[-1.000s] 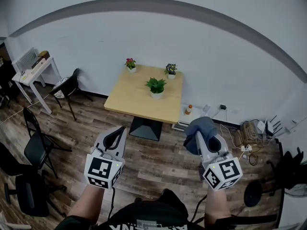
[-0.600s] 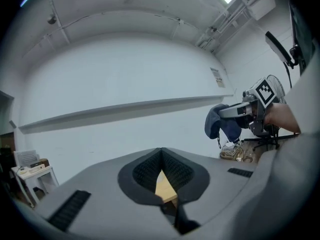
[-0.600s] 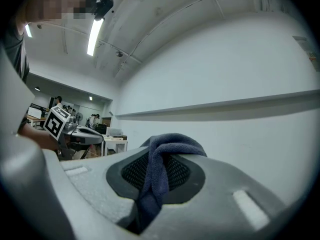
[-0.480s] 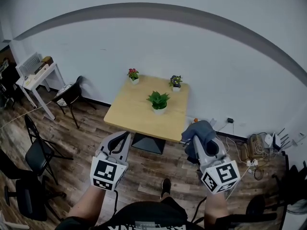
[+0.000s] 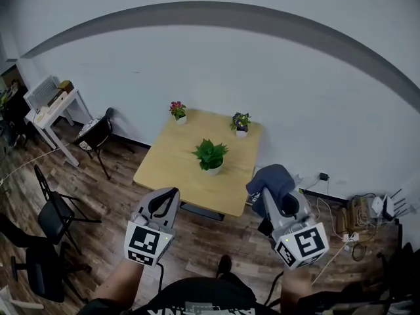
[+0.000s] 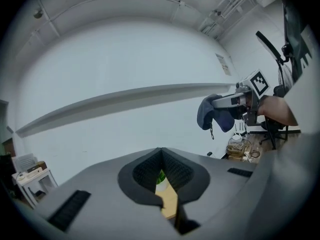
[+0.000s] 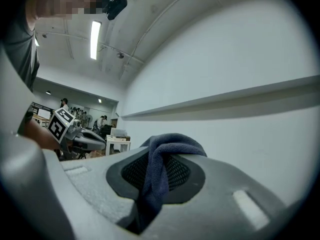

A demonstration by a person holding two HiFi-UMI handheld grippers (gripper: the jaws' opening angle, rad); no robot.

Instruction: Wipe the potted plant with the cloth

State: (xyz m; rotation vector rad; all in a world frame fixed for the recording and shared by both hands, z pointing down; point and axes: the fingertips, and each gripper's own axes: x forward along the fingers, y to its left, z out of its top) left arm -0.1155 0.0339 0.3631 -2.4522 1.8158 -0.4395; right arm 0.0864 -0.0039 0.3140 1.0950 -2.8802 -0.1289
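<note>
A green leafy potted plant (image 5: 210,156) in a white pot stands mid-way on a light wooden table (image 5: 170,172). Two smaller flowering pots (image 5: 176,110) (image 5: 240,122) stand along its far edge. My right gripper (image 5: 269,190) is shut on a dark blue cloth (image 5: 272,178), held level short of the table's near right corner. The cloth (image 7: 161,168) drapes over the right gripper (image 7: 157,151) between its jaws. My left gripper (image 5: 164,199) is shut and empty, near the table's front edge. Past the left gripper (image 6: 161,151) a sliver of the plant (image 6: 160,176) shows.
Black chairs (image 5: 95,126) (image 5: 56,209) and a white side table (image 5: 52,104) stand to the left on the wooden floor. Cables and a power strip (image 5: 361,209) lie at the right by the white wall. The table's black foot (image 5: 200,210) shows under its front edge.
Both grippers have advanced toward the table, which now sits nearer and larger in the head view. The cloth stays gripped in the right gripper.
</note>
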